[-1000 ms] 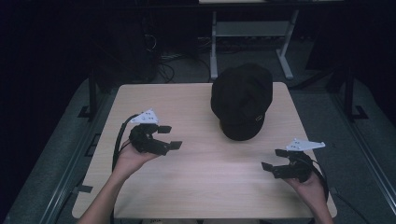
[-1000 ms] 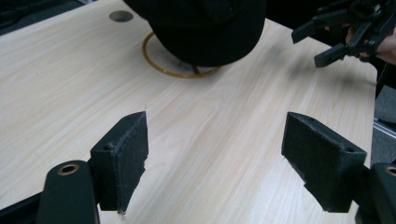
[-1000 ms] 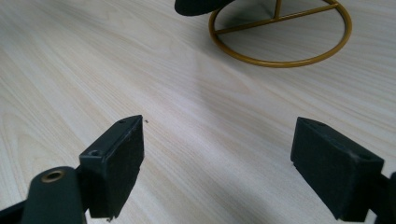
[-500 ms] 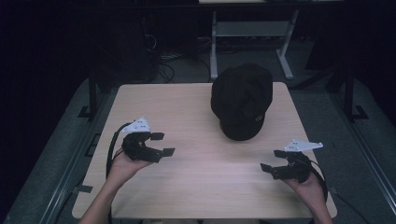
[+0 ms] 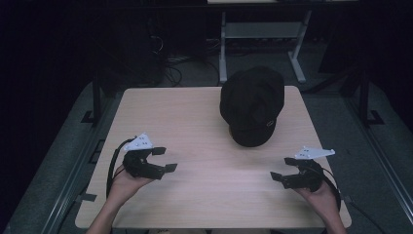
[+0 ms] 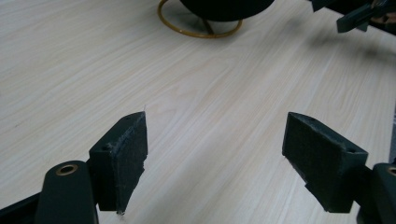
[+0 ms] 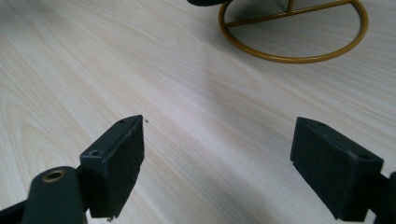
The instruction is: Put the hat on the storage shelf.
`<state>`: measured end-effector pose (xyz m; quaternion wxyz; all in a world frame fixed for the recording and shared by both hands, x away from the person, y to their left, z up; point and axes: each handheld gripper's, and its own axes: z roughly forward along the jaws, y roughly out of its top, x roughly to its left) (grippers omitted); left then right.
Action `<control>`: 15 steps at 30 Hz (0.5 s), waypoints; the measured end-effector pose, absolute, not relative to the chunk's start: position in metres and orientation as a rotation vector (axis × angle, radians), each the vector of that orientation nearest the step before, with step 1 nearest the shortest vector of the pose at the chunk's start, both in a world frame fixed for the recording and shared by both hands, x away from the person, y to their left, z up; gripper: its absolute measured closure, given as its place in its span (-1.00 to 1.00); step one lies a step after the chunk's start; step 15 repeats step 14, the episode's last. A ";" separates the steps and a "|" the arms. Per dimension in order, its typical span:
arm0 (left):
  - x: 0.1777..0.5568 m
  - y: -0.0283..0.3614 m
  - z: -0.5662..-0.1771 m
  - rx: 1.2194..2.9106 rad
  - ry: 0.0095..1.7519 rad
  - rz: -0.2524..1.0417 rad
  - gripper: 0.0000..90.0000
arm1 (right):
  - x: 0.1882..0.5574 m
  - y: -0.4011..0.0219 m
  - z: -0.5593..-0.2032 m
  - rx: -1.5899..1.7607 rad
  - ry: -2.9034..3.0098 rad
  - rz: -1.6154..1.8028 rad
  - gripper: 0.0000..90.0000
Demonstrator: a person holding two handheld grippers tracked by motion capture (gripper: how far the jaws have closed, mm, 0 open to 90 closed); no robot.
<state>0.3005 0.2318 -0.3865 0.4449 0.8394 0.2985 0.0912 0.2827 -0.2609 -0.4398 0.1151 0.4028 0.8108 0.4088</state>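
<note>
Both sets of fingers stand wide apart with nothing between them. The left gripper (image 5: 165, 159) hovers low over the near left of the worktop (image 5: 195, 126), the right gripper (image 5: 286, 168) over the near right, each turned inward toward the middle, likely so they can close in from two sides. Their target seems to be the black cap (image 5: 252, 105), perched at the far right on a gold wire stand (image 7: 292, 32) whose ring base rests flat on the wood, lifting the cap clear for an easy grasp.
</note>
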 end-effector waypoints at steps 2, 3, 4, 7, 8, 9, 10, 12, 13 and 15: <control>0.299 0.232 -0.388 2.074 0.747 0.220 -0.51 | 0.282 -0.261 -0.440 1.180 2.377 1.196 -0.61; 0.298 0.233 -0.389 2.077 0.744 0.221 -0.51 | 0.281 -0.261 -0.439 1.183 2.377 1.196 -0.61; 0.296 0.233 -0.391 2.075 0.749 0.219 -0.51 | 0.281 -0.261 -0.439 1.179 2.372 1.205 -0.61; 0.292 0.236 -0.397 2.057 0.758 0.225 -0.51 | 0.277 -0.260 -0.438 1.181 2.365 1.210 -0.62; 0.290 0.237 -0.399 2.044 0.764 0.227 -0.51 | 0.276 -0.260 -0.439 1.178 2.362 1.215 -0.61; 0.287 0.241 -0.406 2.003 0.785 0.233 -0.52 | 0.275 -0.259 -0.439 1.170 2.366 1.216 -0.61; 0.285 0.243 -0.411 1.982 0.799 0.237 -0.52 | 0.275 -0.259 -0.440 1.168 2.366 1.214 -0.62; 0.283 0.245 -0.415 1.976 0.809 0.238 -0.52 | 0.275 -0.258 -0.441 1.161 2.367 1.218 -0.61; 0.282 0.246 -0.418 1.986 0.814 0.237 -0.52 | 0.275 -0.258 -0.441 1.162 2.368 1.222 -0.61; 0.280 0.246 -0.421 2.001 0.821 0.252 -0.52 | 0.275 -0.257 -0.440 1.167 2.367 1.229 -0.61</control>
